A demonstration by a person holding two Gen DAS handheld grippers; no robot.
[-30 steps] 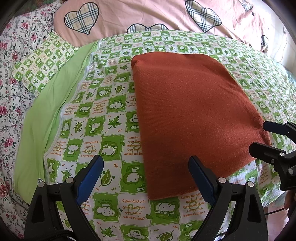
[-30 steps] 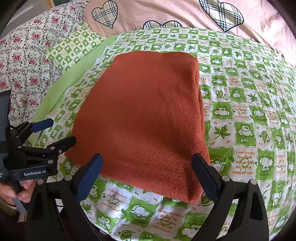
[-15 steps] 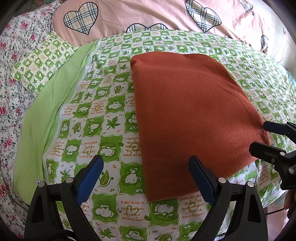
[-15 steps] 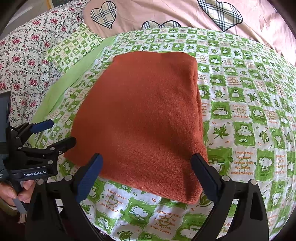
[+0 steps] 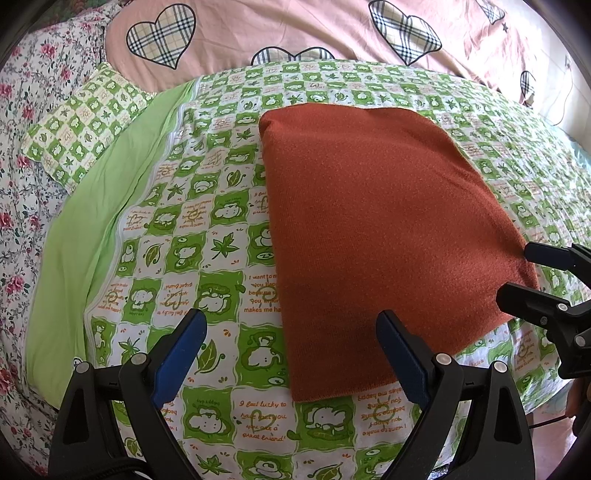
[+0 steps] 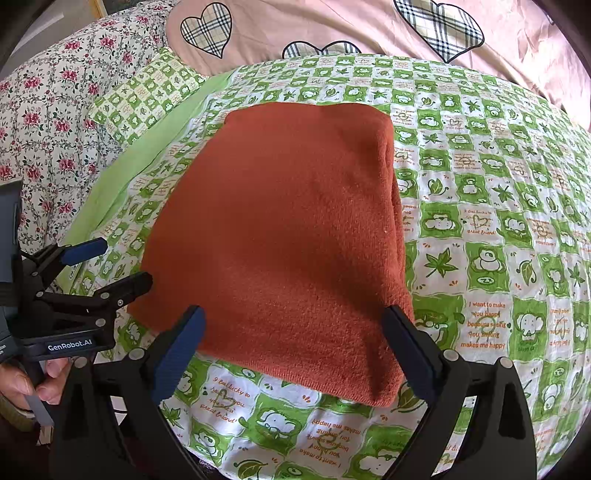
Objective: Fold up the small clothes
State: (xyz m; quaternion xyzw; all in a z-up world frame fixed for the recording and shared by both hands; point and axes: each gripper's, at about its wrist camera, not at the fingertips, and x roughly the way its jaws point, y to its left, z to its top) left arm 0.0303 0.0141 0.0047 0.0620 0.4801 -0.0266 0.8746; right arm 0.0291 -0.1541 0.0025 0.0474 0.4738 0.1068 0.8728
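Little has moved since the earlier frames: both grippers hover at the near edge of the bed as before, and the cloth lies where it lay. Left gripper (image 5: 291,354): jaws spread wide, holding nothing, its blue pads (image 5: 179,349) above the bedcover at the cloth's near left corner. Right gripper (image 6: 293,349): jaws likewise spread wide and holding nothing, straddling the cloth's near edge without touching it. Each gripper also appears at the side of the other's view, the right gripper at the right edge of the left wrist view and the left gripper at the left edge of the right wrist view, where a hand (image 6: 27,384) grips its handle. Folded rust-orange cloth (image 5: 373,221) (image 6: 284,236): a flat rectangular stack resting on the green-and-white checked bedcover (image 5: 207,236), layered edges visible along its right side. Beyond it lie a plain green sheet (image 5: 85,236), a small checked pillow (image 5: 85,122), a floral sheet (image 6: 48,122), and a pink quilt (image 5: 314,29) printed with plaid hearts.
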